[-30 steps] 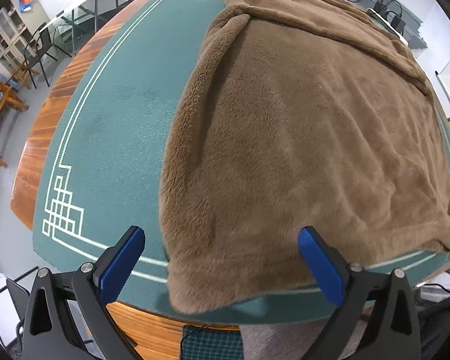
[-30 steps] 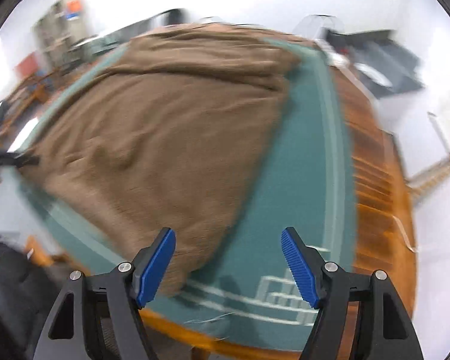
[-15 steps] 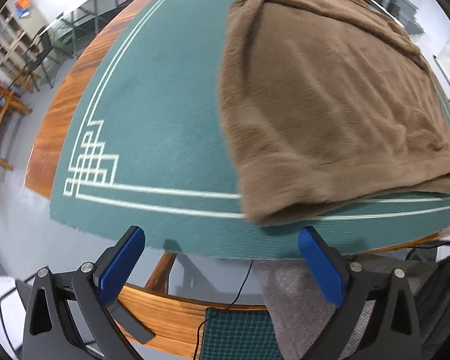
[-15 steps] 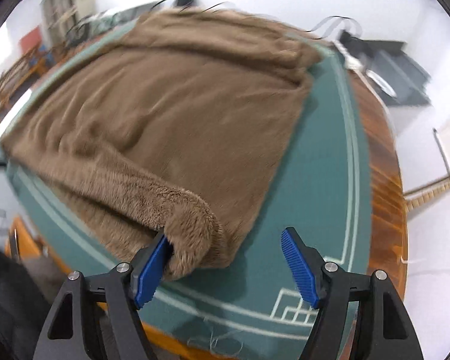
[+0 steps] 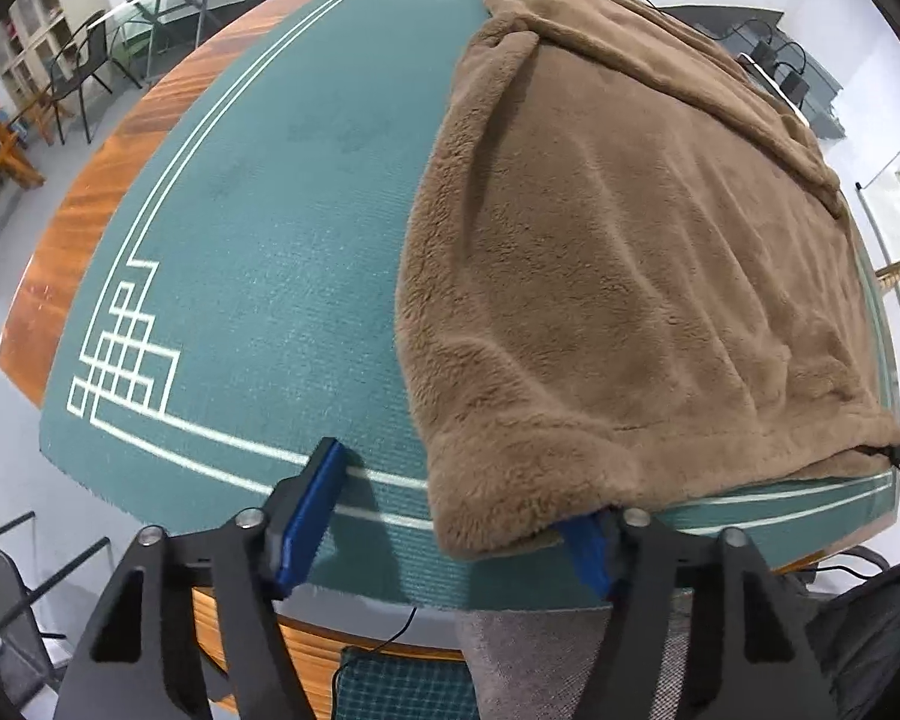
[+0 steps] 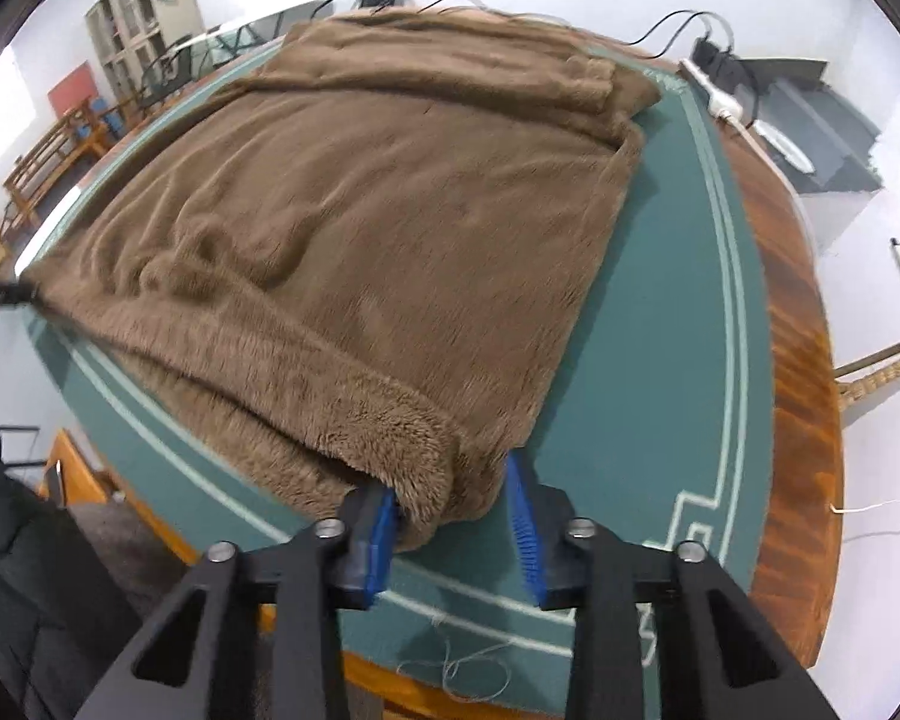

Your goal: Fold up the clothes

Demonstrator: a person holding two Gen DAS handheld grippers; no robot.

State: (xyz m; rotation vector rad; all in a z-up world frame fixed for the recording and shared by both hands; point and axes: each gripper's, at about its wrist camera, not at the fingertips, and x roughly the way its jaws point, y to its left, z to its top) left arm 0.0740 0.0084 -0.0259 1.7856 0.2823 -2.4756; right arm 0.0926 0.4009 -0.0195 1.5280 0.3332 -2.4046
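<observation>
A brown fleece garment (image 5: 618, 276) lies spread on the green mat (image 5: 258, 276), its hem along the near edge. My left gripper (image 5: 450, 498) is at the hem's left corner. Its jaws are closing: the right finger (image 5: 588, 546) is tucked under the fleece, while the left finger (image 5: 312, 510) stands apart on bare mat. My right gripper (image 6: 453, 486) is at the hem's right corner of the garment (image 6: 390, 228). Its jaws are closing too, with the bunched corner filling the gap between both pads. Each gripper shows at the edge of the other's view.
The green mat (image 6: 678, 312) covers a wooden table (image 6: 804, 360) whose near rim lies just under both grippers. Cables and a power strip (image 6: 720, 99) sit at the far right corner. Chairs (image 5: 84, 78) and shelves stand beyond the table's left side.
Both grippers have come down onto the garment's near corners. Both pairs of jaws have narrowed, and the right corner is now bunched between the right pads.
</observation>
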